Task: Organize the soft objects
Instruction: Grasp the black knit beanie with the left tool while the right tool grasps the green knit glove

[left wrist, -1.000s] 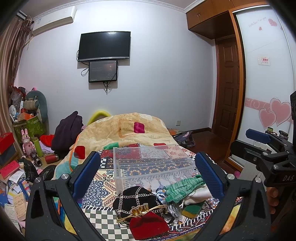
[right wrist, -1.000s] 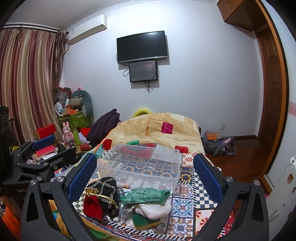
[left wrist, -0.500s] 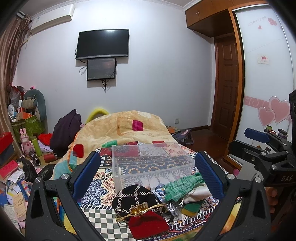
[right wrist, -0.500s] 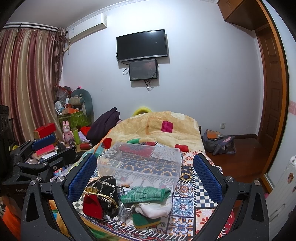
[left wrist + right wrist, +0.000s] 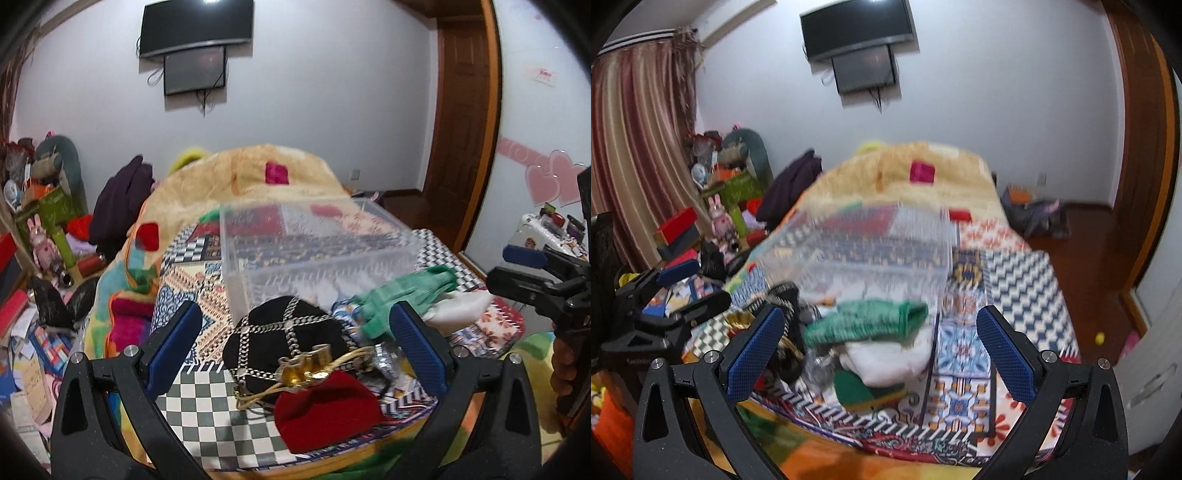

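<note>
Behind the soft pile (image 5: 332,354), a clear bin (image 5: 314,251) on the patterned cloth (image 5: 1015,280).

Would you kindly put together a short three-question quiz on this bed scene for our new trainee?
1. True or false: the clear plastic storage box already holds the green knitted glove.
2. Which item lies nearest the left gripper? A) black chain-trimmed cap B) white folded cloth C) the box
3. Fill in: the right gripper has its jaws ____.

Key: 1 false, the glove lies on the bed in front of the box; 2 A; 3 open, holding nothing.
</note>
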